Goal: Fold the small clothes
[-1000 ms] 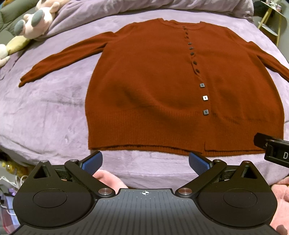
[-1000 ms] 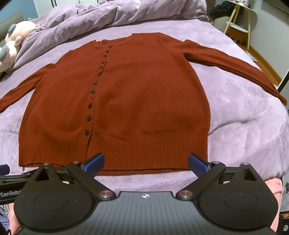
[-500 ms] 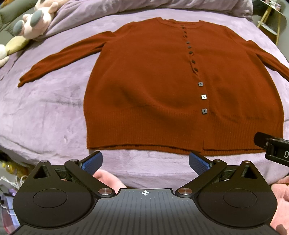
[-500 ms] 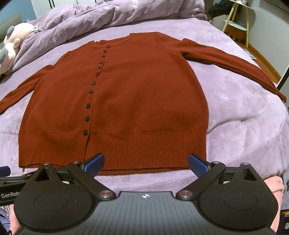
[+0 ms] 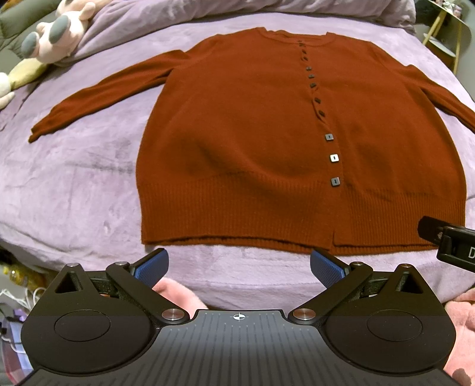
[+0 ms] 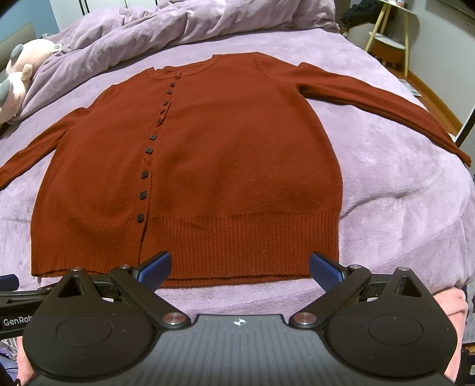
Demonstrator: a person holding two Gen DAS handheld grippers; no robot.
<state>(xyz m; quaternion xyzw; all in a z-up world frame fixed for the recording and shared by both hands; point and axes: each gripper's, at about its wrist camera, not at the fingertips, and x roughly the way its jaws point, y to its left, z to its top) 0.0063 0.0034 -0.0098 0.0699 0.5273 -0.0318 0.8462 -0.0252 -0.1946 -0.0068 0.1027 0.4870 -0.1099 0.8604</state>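
So here's my setup: a rust-red cardigan (image 5: pixel 267 142) lying flat and face up on the purple bedspread (image 5: pixel 77 190), buttoned all the way down, both sleeves spread out to the sides. It's straight ahead of both my tools, hem nearest me and collar at the far end.

My left gripper (image 5: pixel 239 265) hangs just short of the hem, over the bare strip of bedspread at the bed's edge. The jaws are spread wide with nothing between the blue pads (image 5: pixel 151 267). The button row (image 5: pixel 332 157) runs ahead and to the right of it.

My right gripper (image 6: pixel 240 268) is also gaping wide and holding nothing. From its camera the blue fingertips (image 6: pixel 156 267) overlap the ribbed hem, but I can't tell if they actually touch the knit. The button row sits ahead and to its left.

Past the collar there's a bunched-up purple duvet (image 6: pixel 184 26), and a pink plush toy (image 5: pixel 59 32) off to the far left. No bins or baskets anywhere, the cardigan's just on the bed.
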